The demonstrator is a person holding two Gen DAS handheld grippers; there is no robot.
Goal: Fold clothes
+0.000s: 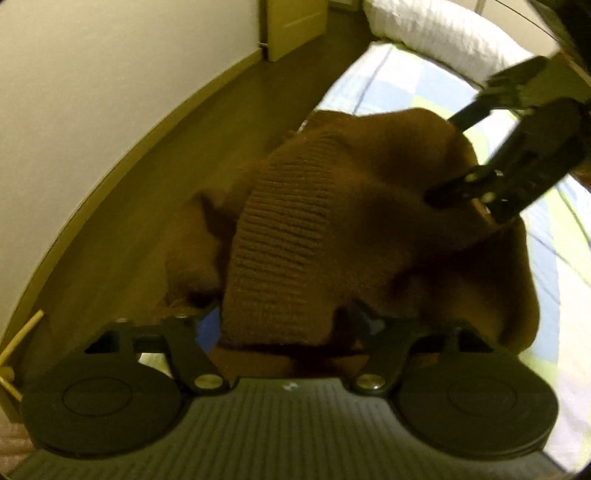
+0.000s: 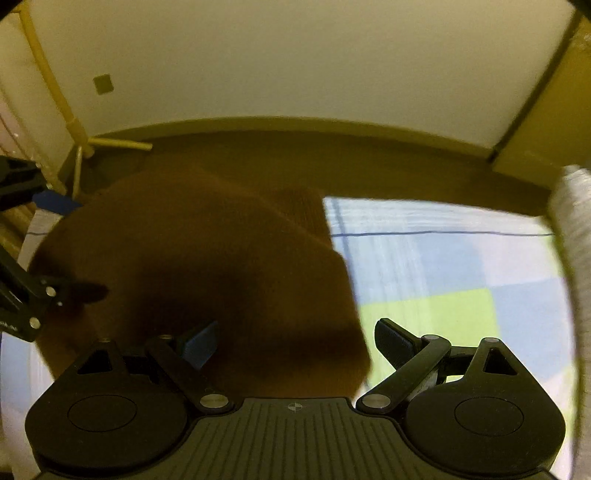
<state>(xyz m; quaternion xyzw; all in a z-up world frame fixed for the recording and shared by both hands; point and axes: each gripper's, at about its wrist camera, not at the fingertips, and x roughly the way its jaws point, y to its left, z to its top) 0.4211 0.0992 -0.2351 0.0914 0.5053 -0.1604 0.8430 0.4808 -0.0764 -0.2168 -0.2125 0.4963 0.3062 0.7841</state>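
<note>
I see the bed cover (image 2: 443,266), a blue, white and lime check, filling the right half of the right wrist view and cut off at the lens rim; motion blur smears its pattern. A white pillow (image 1: 436,29) crosses the upper right of the left wrist view, only partly in frame.

The brown knit sweater (image 1: 332,221) occupies the centre of the left wrist view, its ribbed hem toward the lower middle; in the right wrist view it fills the left and centre as a dark, blurred mass lying over the cover.

The left gripper (image 1: 284,314) has its fingers buried in the hem at the bottom centre; the tips are hidden by cloth, so I cannot tell how far they are closed.

The right gripper (image 2: 295,339) stands wide apart at the bottom centre of its own view, one blue pad (image 2: 201,343) over the sweater's near edge, nothing pinched. From the left wrist view its tips are lost against the fabric.
</note>
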